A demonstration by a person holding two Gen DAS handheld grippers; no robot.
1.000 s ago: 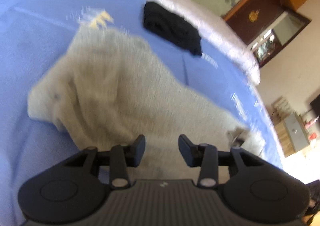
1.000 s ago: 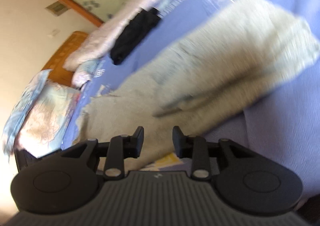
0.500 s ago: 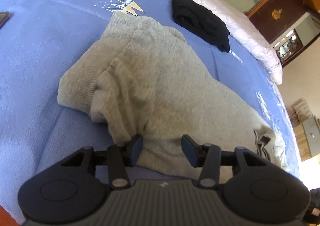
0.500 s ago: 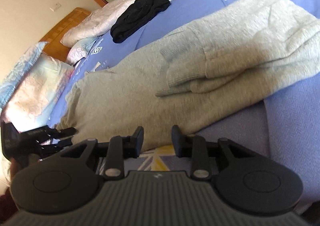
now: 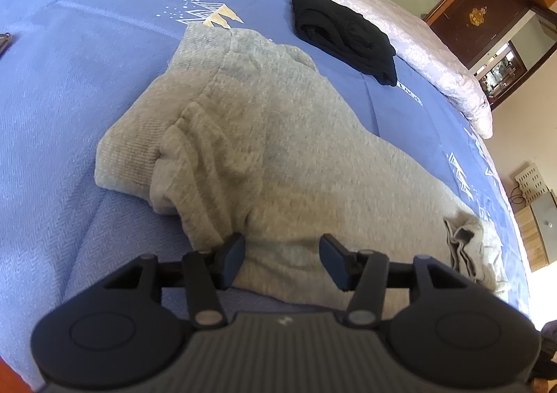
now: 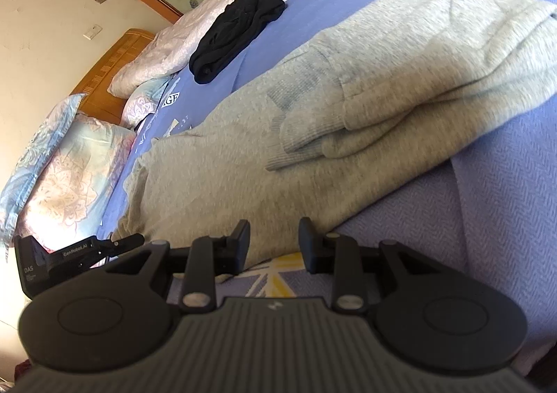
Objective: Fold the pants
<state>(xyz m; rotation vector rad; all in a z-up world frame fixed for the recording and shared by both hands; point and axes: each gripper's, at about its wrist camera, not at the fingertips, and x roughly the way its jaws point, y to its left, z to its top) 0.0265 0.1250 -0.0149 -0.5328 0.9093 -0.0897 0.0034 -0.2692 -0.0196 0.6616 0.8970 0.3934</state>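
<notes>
Grey knit pants (image 5: 278, 156) lie across the blue bedspread (image 5: 69, 55), with the leg ends folded back on top; they also show in the right wrist view (image 6: 348, 121). My left gripper (image 5: 281, 259) is open and empty, just above the pants' near edge. My right gripper (image 6: 275, 241) is open and empty at the pants' near edge. The left gripper's body shows at the lower left of the right wrist view (image 6: 80, 253), by the waistband end.
A folded black garment (image 5: 343, 34) lies farther back on the bed, also in the right wrist view (image 6: 236, 32). A pale quilt (image 5: 400, 20) runs along the far side. Pillows (image 6: 62, 170) and a wooden headboard (image 6: 115, 55) are to the left. A cabinet (image 5: 487, 10) stands beyond.
Both grippers have pulled back and lowered toward the near edge of the pants, staying open. The pants have settled flat with the leg ends folded over.
</notes>
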